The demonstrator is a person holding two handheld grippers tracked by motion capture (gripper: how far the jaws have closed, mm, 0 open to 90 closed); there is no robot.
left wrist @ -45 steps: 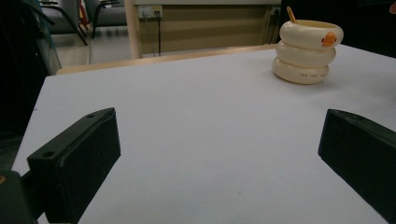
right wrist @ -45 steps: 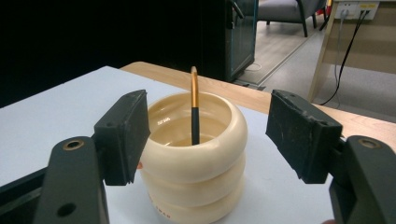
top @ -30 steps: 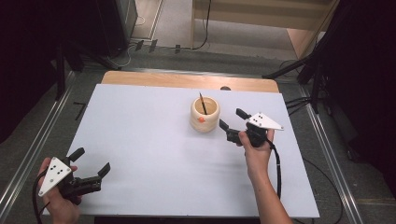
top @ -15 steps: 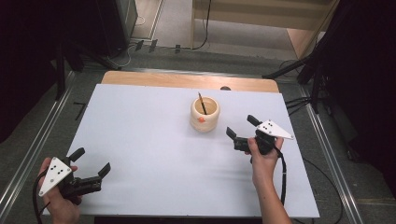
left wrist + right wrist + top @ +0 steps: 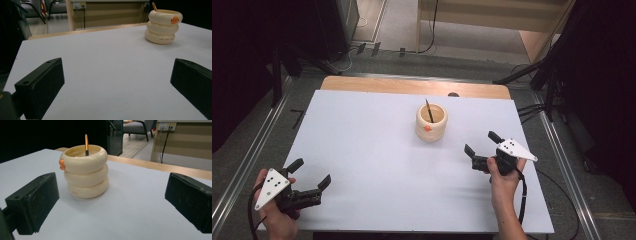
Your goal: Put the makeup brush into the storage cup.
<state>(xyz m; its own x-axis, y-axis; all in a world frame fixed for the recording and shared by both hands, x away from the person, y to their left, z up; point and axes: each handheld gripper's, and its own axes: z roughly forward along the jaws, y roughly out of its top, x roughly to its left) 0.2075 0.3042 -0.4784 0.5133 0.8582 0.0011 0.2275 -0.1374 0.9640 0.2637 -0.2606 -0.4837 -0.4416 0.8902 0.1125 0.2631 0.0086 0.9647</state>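
1. Black jaws of the right gripper (image 5: 479, 150) have just been opening and stand spread, nothing between them, near the cup (image 5: 431, 121).
2. Left gripper (image 5: 309, 172), also spread, rests well apart.
3. Cup stands mid-table (image 5: 362, 130), a stick (image 5: 429, 110) leaning inside.
4. Risk: a careless nudge tips the cup.

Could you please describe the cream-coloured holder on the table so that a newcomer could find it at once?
Start at the white table and look toward its far edge, right of centre. There stands the holder, a cream pot shaped like three stacked rings. A small orange knob on its top ring and the pen upright inside it set it apart.
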